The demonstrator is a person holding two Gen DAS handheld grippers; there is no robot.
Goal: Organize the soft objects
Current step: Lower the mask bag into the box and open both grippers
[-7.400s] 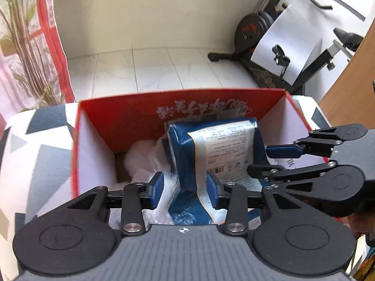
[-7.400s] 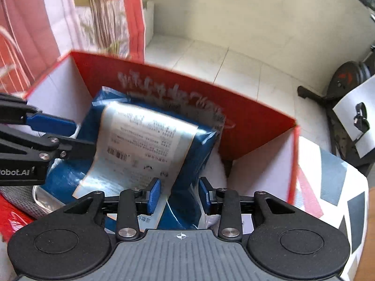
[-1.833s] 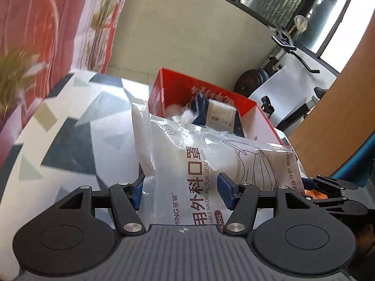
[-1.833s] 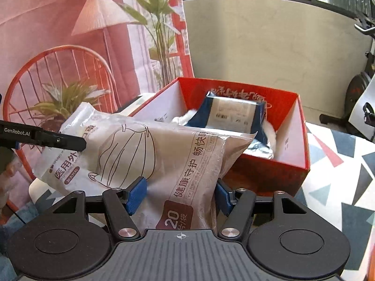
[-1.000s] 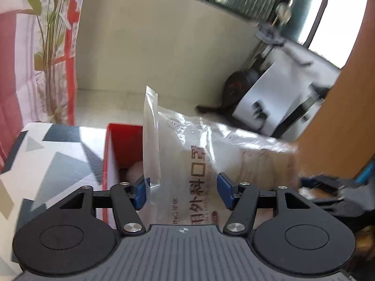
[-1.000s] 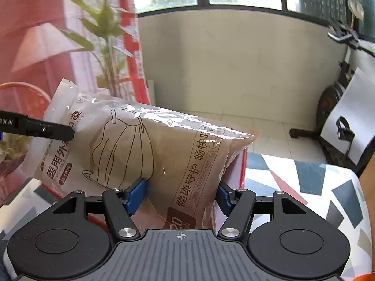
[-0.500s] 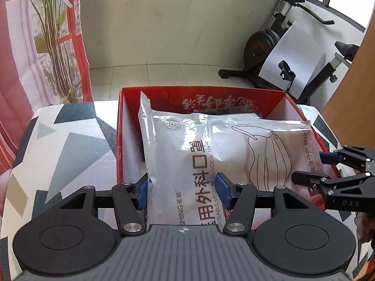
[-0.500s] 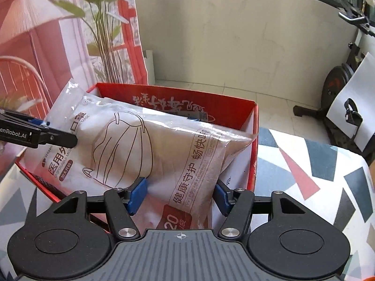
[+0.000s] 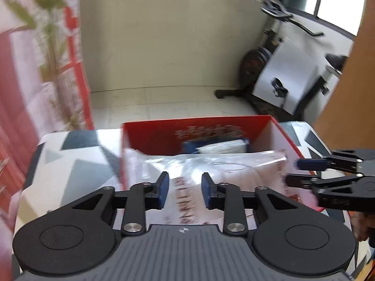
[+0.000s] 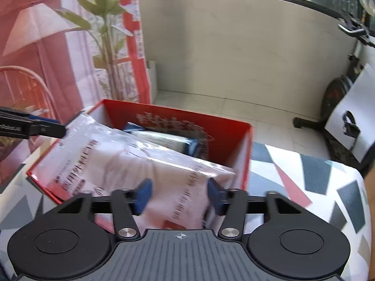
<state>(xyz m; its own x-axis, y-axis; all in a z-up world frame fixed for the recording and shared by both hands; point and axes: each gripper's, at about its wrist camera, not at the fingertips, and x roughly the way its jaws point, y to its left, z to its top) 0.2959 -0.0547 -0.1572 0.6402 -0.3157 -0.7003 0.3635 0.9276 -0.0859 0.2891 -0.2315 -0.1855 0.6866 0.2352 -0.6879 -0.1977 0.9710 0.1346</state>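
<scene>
Mask pack (image 9: 211, 164) lies across the near part of the red box (image 9: 150, 138), long axis left-right, both ends w/in reach: left gripper (image 9: 184, 188) and right gripper (image 10: 179, 195) jaws closing w/ pack between them, pad contact unclear thru blur.

We hold both grippers tilted downward, side by side. Our left gripper (image 9: 183, 188) has its blue pads (image 9: 163, 189) set fairly narrow, and its jaws are closing. Our right gripper (image 10: 179, 195) points the same way, its pads (image 10: 143, 193) a little wider apart, its jaws closing too. A bit of our right hand (image 9: 358, 224) shows behind that gripper.
</scene>
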